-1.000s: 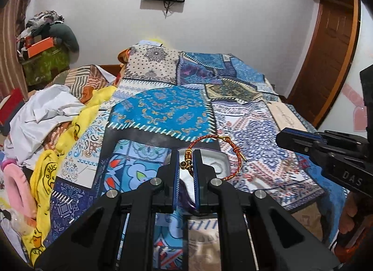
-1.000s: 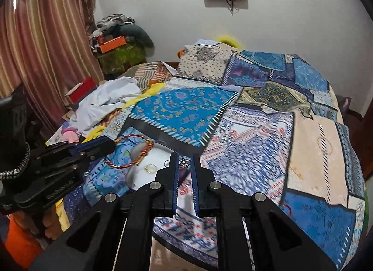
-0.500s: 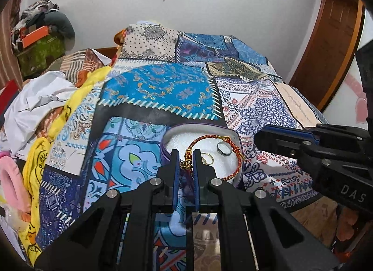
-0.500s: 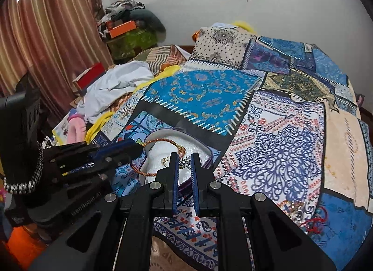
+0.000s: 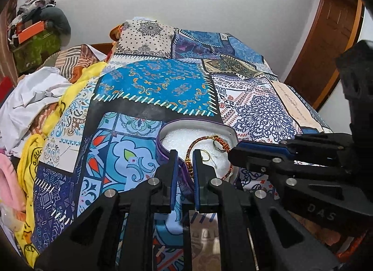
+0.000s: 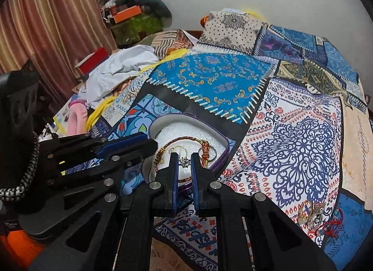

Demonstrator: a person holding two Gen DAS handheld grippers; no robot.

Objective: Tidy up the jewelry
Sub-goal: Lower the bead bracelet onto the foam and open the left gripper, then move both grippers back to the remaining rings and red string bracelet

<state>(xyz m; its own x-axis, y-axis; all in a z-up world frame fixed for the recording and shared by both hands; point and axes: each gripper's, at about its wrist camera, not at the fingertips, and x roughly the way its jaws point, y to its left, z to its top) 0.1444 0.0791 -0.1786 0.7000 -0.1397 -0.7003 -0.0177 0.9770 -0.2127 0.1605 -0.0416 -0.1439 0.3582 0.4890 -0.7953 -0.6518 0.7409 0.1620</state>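
The left gripper [image 5: 184, 162] is reaching over the near edge of a purple-rimmed jewelry box [image 5: 171, 124] that is sitting on the patchwork bedspread [image 5: 153, 84], and its blue pads are standing a narrow way apart with the beaded end of a red-and-gold braided bracelet [image 5: 188, 166] lying in the gap; whether the pads are actually pressing on it cannot be told. The rest of the bracelet is curving across the white foam lining of the box, where a gold ring [image 5: 205, 155] and a second ring [image 5: 216, 145] by the knotted clasp are also lying. The right gripper [image 6: 184, 162] is coming in over the same box from the other side, its fingers narrowly parted and framing a small silver star-shaped charm [image 6: 184, 162], again with no clear sign of contact. In the right wrist view the bracelet [image 6: 181, 140] is looping around inside the box [image 6: 186, 116], and a separate cluster of rings and red thread jewelry [image 6: 314, 212] is lying well apart on the bedspread [image 6: 291, 131] at the lower right. White and yellow clothes [image 5: 42, 98] are piled along the left side of the bed.
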